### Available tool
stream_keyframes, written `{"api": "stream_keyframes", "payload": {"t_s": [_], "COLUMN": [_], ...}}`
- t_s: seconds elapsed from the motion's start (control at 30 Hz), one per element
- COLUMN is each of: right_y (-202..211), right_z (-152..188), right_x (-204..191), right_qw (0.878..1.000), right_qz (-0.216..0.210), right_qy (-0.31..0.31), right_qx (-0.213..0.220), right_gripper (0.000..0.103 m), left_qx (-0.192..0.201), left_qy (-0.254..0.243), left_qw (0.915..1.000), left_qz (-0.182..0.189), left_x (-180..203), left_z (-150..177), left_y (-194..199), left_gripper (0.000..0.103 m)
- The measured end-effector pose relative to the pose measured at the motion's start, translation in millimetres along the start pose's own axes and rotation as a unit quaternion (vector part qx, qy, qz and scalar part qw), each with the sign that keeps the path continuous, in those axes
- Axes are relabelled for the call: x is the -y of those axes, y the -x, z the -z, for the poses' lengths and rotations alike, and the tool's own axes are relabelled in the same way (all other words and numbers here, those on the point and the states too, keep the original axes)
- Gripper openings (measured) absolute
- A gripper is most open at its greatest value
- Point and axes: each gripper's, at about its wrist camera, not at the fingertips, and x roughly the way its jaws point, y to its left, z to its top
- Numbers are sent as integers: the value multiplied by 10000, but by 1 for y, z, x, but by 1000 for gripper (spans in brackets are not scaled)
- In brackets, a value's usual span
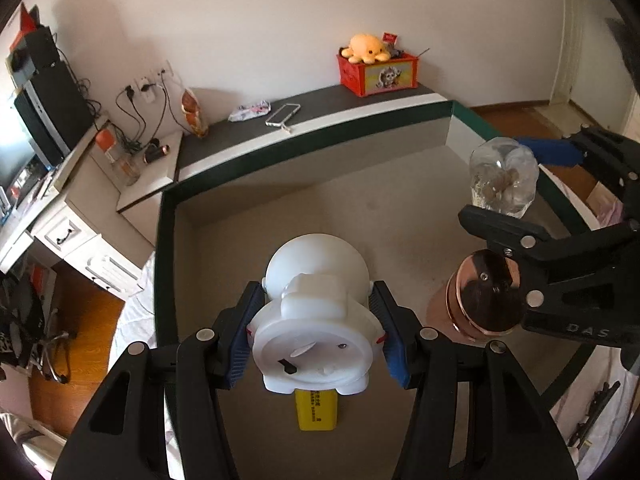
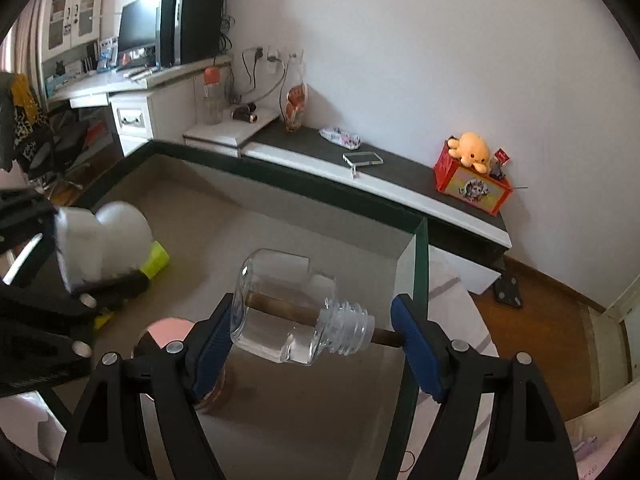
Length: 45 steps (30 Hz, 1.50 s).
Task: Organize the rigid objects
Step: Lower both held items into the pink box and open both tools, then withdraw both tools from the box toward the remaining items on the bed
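White figurine sitting centre frame over the tray floor, pinched at both sides by left gripper; yellow block lying beneath. Glass bottle lying sideways at centre, spanning right gripper jaws, pads bearing on stick and base. Copper lid showing right of figurine.

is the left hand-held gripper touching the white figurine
Touching. In the left wrist view the left hand-held gripper has both blue pads pressed against the sides of the white figurine, with no gap on either side.
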Motion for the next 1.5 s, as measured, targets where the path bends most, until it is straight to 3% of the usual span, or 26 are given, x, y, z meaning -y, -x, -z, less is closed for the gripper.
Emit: {"api": "stream_keyframes", "payload": {"t_s": [0.13,0.43,0.53,0.67,0.73,0.87,1.13,1.4,1.5], "right_y": [0,20,42,79,96,139,220,267,274], "right_z": [-3,-1,0,6,10,25,71,125,142], "right_x": [2,8,10,4,1,-5,-26,-44,-51], "right_qw": [10000,9986,9967,9951,9935,9894,9776,9658,9633], "right_qz": [18,-297,-462,-357,-380,-403,5,408,426], "right_qy": [-44,-378,-506,-506,-509,-498,-467,-763,-924], "right_qx": [-12,224,435,777,950,1304,2050,2444,2486], "right_gripper": [79,80,82,93,103,103,103,103,103], "left_qx": [-13,321,525,893,1157,1721,2607,2840,2865], "left_qy": [-55,39,43,187,263,400,706,964,1287], "left_qw": [10000,9993,9986,9958,9927,9822,9574,9448,9415], "left_qz": [-10,165,64,-71,-225,-631,-1021,-1321,-1225], "left_x": [-3,-8,-13,-24,-29,-26,-3,32,38], "left_z": [-1,2,7,19,30,60,132,195,217], "left_y": [-3,27,49,86,110,156,237,272,278], "left_gripper": [57,93,94,97,101,102,103,103,103]}}
